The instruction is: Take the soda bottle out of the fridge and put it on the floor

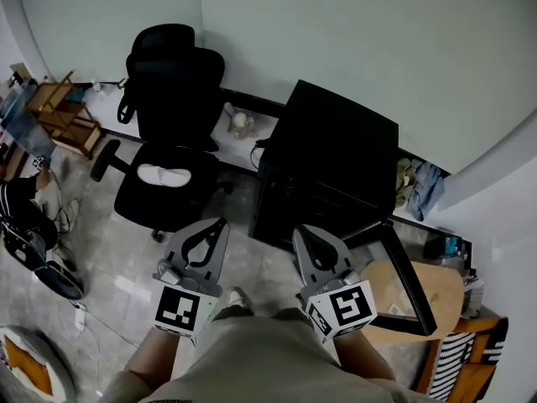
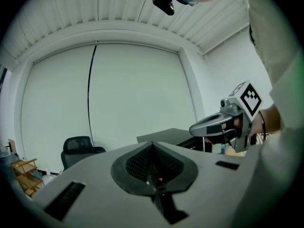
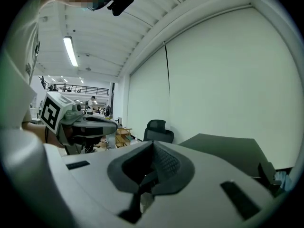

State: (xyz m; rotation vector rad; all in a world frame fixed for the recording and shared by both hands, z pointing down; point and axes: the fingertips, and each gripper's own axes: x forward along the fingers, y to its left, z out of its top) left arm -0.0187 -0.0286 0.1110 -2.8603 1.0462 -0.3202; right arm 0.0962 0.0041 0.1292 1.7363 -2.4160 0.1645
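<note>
You held both grippers low in front of you, side by side and apart, with their tips pointing forward. The left gripper [image 2: 152, 146] had its fingers pressed together along their whole length, and nothing sat between them. The right gripper [image 3: 153, 144] was the same: fingers fully closed, holding nothing.

The black fridge [image 1: 336, 158] stood just ahead of your right fingertips, clear of them, and slightly to their outer side. Its dark top faced you in the head view. The soda bottle did not show in any view, so you could not tell from here where it sat.

A dark-framed panel [image 1: 404, 282] leaned beside the fridge on the outer side of your right fingers. Whether it was the fridge's door could not be made out. A round wooden tabletop [image 1: 436, 296] lay behind that panel.

A black office chair [image 1: 172, 141] stood ahead of your left fingertips, well apart from them, with a pale object [image 1: 164, 175] resting on its seat. The grey floor [image 1: 126, 259] spread beneath both pairs of fingers.
</note>
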